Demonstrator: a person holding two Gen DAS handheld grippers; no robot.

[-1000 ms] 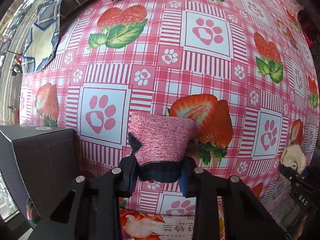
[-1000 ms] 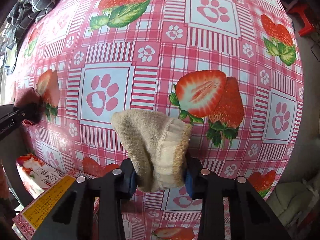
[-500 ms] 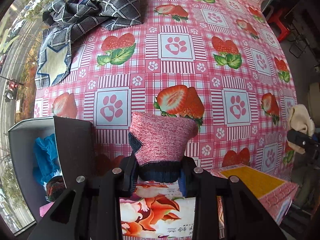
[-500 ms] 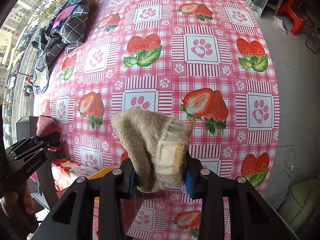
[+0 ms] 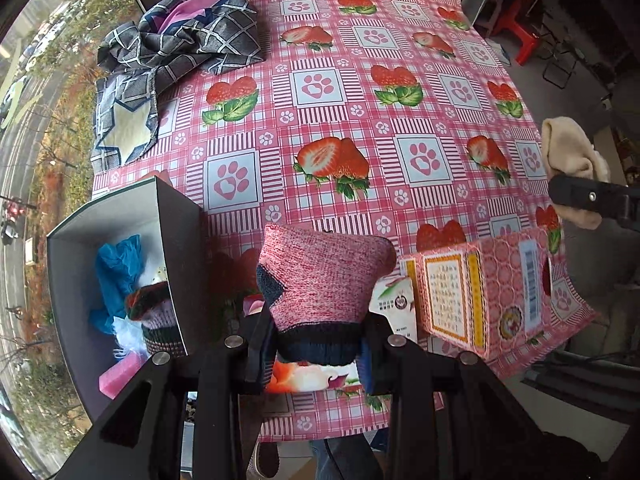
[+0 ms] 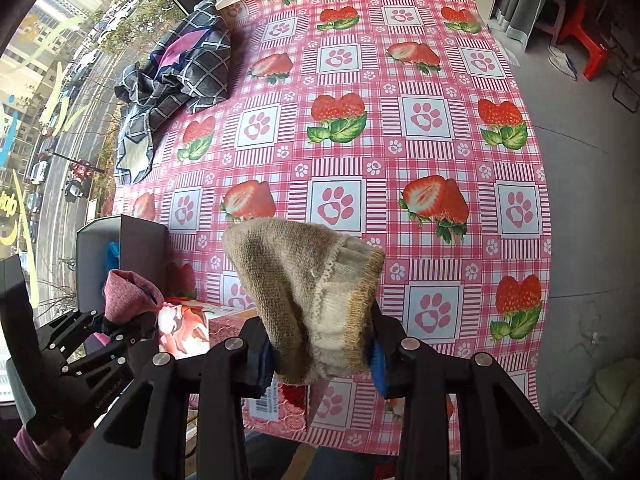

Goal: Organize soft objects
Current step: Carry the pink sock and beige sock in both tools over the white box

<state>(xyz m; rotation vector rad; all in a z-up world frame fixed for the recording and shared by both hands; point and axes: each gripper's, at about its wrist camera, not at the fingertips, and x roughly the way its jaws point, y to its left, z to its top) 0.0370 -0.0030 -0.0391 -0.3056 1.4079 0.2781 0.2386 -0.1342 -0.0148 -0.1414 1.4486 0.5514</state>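
Left hand-held gripper (image 5: 318, 354) holds a pink sock (image 5: 324, 276), right hand-held gripper (image 6: 320, 354) a beige sock (image 6: 304, 284), above the bench's (image 5: 360, 120) near edge

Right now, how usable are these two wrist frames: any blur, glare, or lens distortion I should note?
Left wrist view: sharp, even daylight, no glare; strong fisheye bends the tablecloth edges, and the pink sock in the left gripper is crisp. Right wrist view: equally sharp; the bright window at left is not washed out, the beige sock is in focus, corners vignette black.
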